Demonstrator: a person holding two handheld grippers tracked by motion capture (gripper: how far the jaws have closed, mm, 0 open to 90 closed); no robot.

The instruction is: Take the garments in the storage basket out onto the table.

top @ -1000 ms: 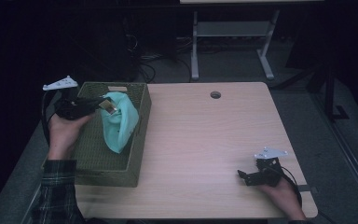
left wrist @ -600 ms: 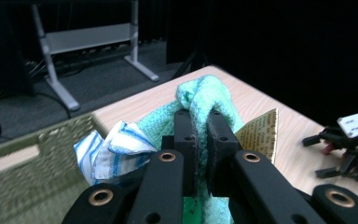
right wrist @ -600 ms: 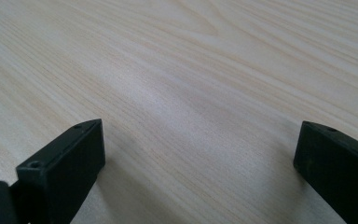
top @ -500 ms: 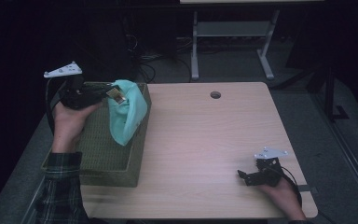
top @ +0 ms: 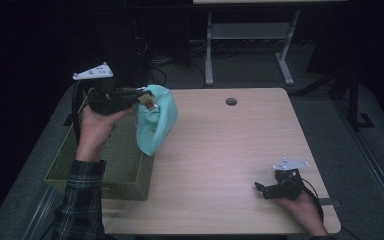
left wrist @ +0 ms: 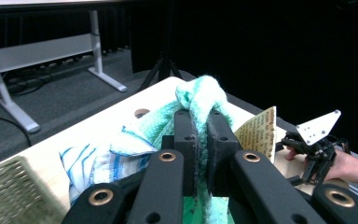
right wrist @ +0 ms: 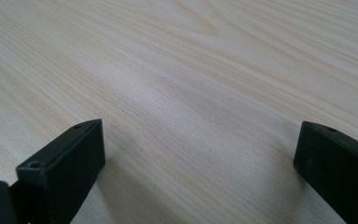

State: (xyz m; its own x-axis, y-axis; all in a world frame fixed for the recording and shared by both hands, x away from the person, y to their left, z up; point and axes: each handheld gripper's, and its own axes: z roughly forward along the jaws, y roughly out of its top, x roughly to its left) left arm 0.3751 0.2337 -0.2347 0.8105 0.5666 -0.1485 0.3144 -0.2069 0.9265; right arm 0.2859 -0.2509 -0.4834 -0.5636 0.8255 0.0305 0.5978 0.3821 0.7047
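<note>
A: Where's the mint-green towel (top: 156, 125)?

B: Pinched between the left gripper (top: 141, 98)'s closed jaws, a fold bulging past their tips; the rest hangs over the green wicker basket (top: 125, 160)'s far corner.

A: Any label?

B: A tan tag (left wrist: 260, 134) just beside the jaws carries print too small to read.

A: The right gripper (top: 261, 188)?

B: Jaws wide apart, empty, low on the wooden table (right wrist: 205, 74).

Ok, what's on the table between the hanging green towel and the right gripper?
Nothing: in the high view only bare wooden table lies between the green towel, held in the left gripper, and the right gripper.
</note>
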